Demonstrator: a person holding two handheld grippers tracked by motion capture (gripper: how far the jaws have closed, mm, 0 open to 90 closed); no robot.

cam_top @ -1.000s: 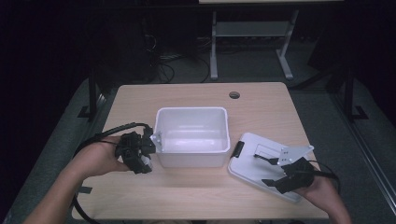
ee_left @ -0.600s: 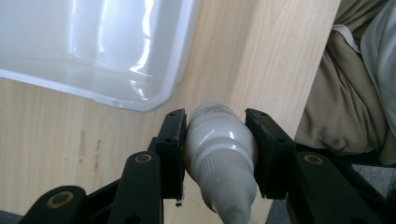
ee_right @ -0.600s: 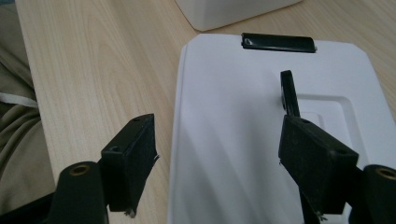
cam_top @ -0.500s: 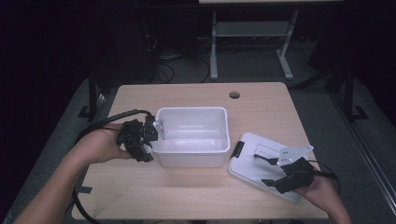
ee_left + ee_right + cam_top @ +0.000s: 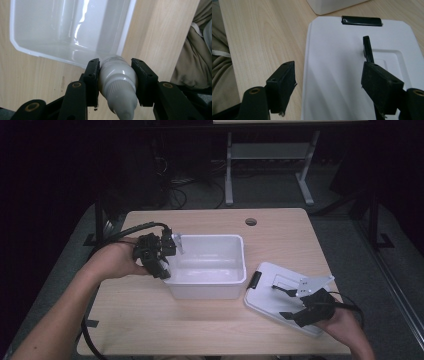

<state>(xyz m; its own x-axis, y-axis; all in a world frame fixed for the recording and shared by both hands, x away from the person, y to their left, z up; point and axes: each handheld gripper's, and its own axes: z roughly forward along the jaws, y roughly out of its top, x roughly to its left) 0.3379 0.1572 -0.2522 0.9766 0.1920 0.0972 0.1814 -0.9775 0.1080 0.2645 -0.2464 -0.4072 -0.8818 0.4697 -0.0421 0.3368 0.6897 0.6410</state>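
Above the left rim of the white bin [image 5: 207, 265], the left gripper [image 5: 161, 254] holds a small white bottle [image 5: 117, 77]. Its two black jaws press on the body of the bottle from both sides, and the ribbed cap points back toward the camera, so the bottom of the bottle looks toward the bin. I think it is held by the wide middle part because there the pads [image 5: 93, 80] get the most contact and the round body cannot slip out easily. In the left gripper view the open bin [image 5: 70, 32] lies just ahead of the bottle, and its inside looks bare as far as I can see. So the bottle seems ready to go in, but it is not yet over the middle of the bin.

On the right side of the wooden table [image 5: 150, 320], the lid [image 5: 280, 295] of the bin lies flat, a little apart from the bin and with its black latch [image 5: 361, 20] turned toward it. It is probably put aside there so that the opening is free for filling and the lid is near for closing afterwards. The right gripper [image 5: 295, 302] rests over this lid with its jaws spread wide and nothing between them; in the right gripper view one jaw is over the lid [image 5: 342, 75] and the other over the bare wood. I judge that it waits there to take the lid once the bottle is inside.
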